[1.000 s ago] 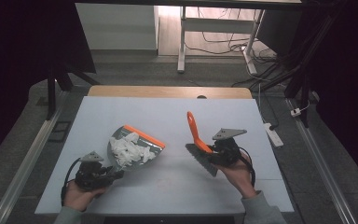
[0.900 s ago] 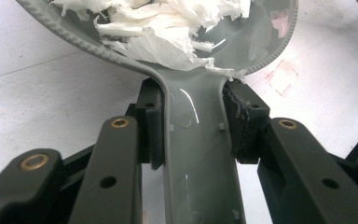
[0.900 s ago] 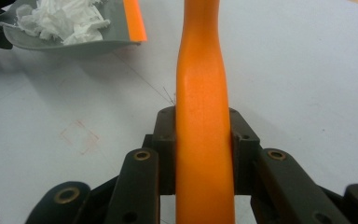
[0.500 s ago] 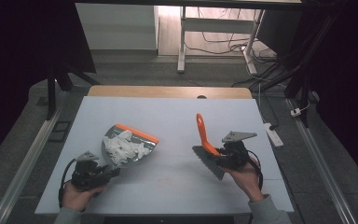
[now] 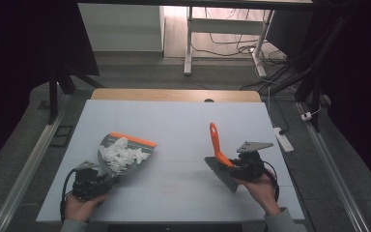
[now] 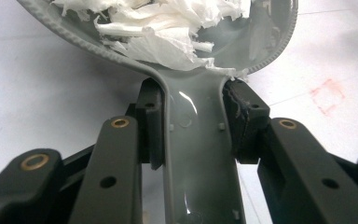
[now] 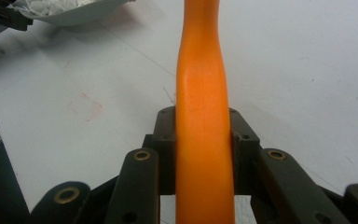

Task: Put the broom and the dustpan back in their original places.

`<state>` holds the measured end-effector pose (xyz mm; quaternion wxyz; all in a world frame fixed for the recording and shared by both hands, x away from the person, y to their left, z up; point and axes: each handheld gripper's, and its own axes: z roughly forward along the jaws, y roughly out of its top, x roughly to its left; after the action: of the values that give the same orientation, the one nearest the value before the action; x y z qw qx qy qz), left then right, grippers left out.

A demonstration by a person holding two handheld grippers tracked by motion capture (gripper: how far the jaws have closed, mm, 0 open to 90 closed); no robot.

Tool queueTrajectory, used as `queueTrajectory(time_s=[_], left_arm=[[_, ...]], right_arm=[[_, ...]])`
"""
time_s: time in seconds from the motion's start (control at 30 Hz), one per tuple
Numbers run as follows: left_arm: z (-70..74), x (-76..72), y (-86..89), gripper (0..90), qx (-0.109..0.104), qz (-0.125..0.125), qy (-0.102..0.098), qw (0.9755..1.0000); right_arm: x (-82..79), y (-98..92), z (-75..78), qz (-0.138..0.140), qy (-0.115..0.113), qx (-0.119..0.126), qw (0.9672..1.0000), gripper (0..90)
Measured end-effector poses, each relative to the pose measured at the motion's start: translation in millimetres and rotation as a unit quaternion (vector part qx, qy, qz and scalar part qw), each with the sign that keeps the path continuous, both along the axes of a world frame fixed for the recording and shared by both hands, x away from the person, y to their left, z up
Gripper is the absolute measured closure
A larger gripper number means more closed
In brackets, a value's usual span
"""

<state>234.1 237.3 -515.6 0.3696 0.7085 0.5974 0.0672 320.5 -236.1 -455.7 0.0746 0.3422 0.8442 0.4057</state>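
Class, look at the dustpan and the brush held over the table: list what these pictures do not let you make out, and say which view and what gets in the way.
- Dustpan front lip: left gripper view, cut off by the top edge.
- Brush bristles: right gripper view, below the bottom edge.
- Paper scraps count: high view, too small and heaped together.
- Pan floor under the scraps: left gripper view, covered by paper.

A white table [image 5: 174, 125] has a wooden strip [image 5: 149, 94] along its far edge and a faint red mark [image 5: 170, 188] near its front edge. A power strip [image 5: 283, 139] lies on the floor just right of the table. Cables [image 5: 232, 46] trail beyond it.
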Motion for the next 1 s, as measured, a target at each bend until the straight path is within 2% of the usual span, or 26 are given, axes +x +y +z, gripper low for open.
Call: queueTrajectory(time_s=[0.2, 0.4, 0.57, 0.73, 1.0], left_arm=[[-2.1, 1.0, 3.9, 61.6, -0.006, 0.03, 0.006, 0.9995], [-4.6, 3.6, 2.1, 61.6, -0.007, 0.039, 0.011, 0.9992], [-7.4, 7.3, -0.1, 61.6, -0.011, 0.055, 0.021, 0.9982], [-9.7, 9.9, -1.8, 61.6, -0.008, 0.062, 0.025, 0.9977], [-12.8, 13.8, -4.1, 61.5, 0.001, 0.07, 0.033, 0.997]], right_arm=[[-2.3, -0.6, -2.9, 0.0, 0.007, 0.003, 1.0, 70.0], [-3.2, 2.4, -7.1, 0.005, 0.019, -0.001, 0.9998, 70.0], [2.1, 2.2, -16.0, 0.006, 0.041, 0.002, 0.9991, 70.0], [9.8, -4.0, -21.3, -0.012, 0.059, 0.011, 0.9981, 70.0], [25.0, -13.0, -29.0, -0.041, 0.079, -0.001, 0.996, 69.3]])
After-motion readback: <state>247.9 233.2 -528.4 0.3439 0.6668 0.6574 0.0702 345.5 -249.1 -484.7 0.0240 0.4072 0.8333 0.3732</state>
